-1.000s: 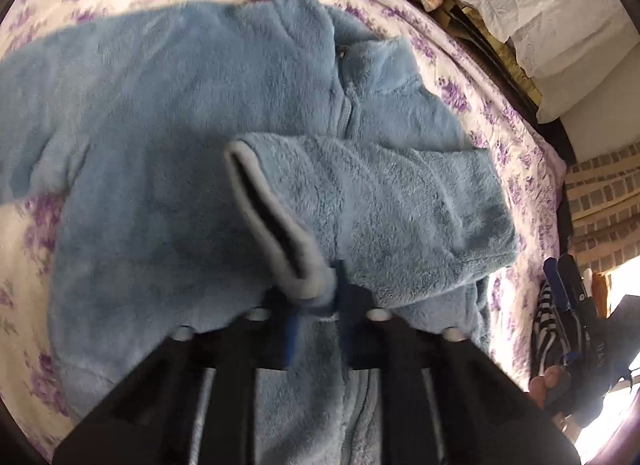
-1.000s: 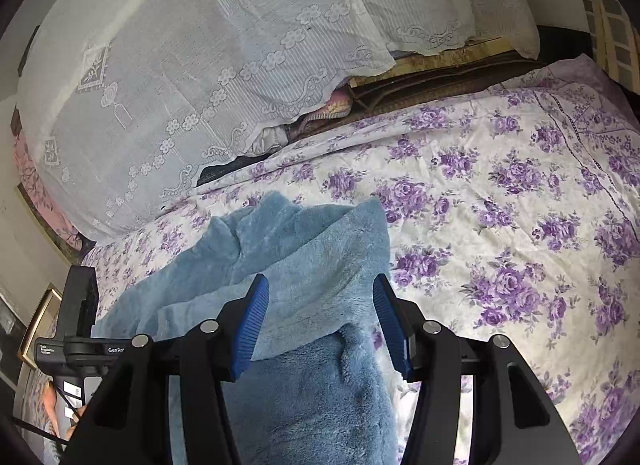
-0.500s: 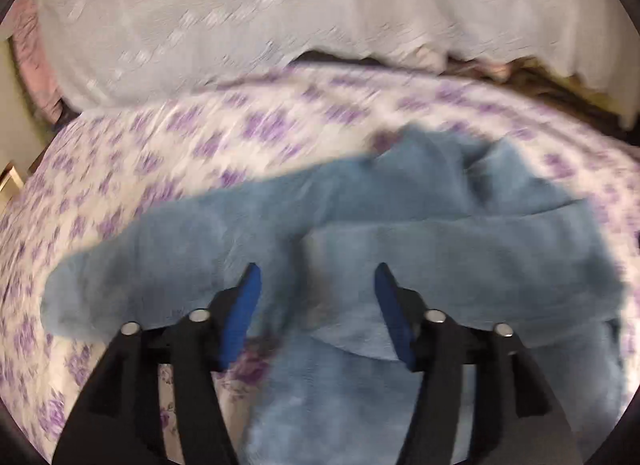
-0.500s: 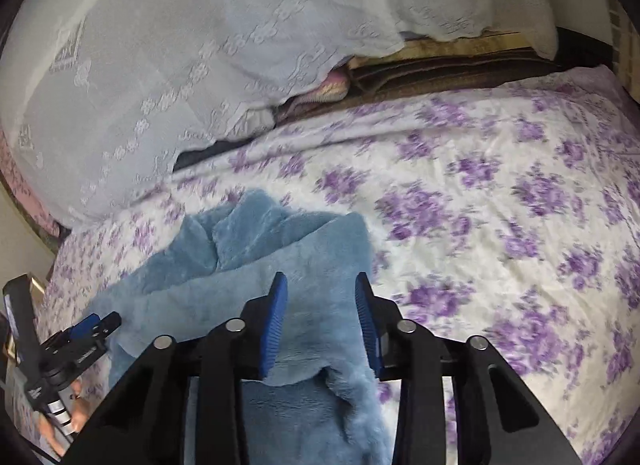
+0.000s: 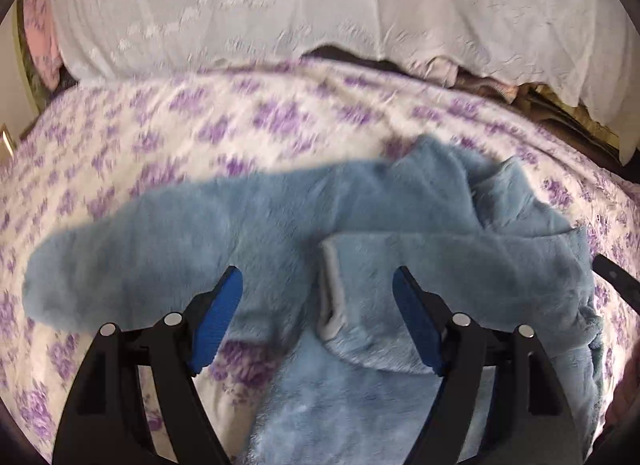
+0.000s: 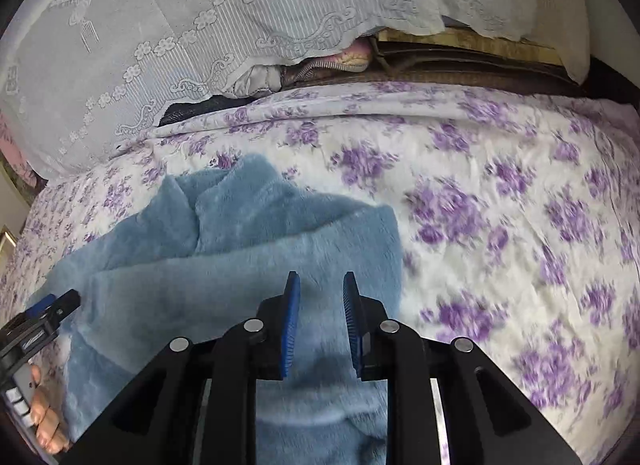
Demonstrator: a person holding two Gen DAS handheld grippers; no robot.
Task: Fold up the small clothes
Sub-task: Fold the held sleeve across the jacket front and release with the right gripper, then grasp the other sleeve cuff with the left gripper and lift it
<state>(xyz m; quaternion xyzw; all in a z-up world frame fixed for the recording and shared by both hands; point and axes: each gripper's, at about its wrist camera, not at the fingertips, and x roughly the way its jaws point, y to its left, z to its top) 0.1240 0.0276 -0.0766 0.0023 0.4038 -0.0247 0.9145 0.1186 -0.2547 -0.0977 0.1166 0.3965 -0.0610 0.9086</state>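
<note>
i see the floral bedsheet [image 5: 280,121] spread across the bed, with a white lace cover [image 6: 160,25] heaped along its far edge, and the blue fleece jacket [image 5: 240,217] lies flat on the sheet in front of me, one sleeve stretched out to the left and the other sleeve [image 5: 440,265] folded across the chest, its grey cuff [image 5: 332,293] pointing toward my tool. my left gripper [image 5: 318,323] has just been opening and now stands wide, hovering over that cuff with nothing pinched; a second ago it was clamped on the cuff. my right gripper [image 6: 322,321] has just been closing to a narrow gap above the jacket's right side, and i cannot tell whether its pads press the fleece. at the left edge of the right view, fingers [image 6: 44,409] grip the other handle.
</note>
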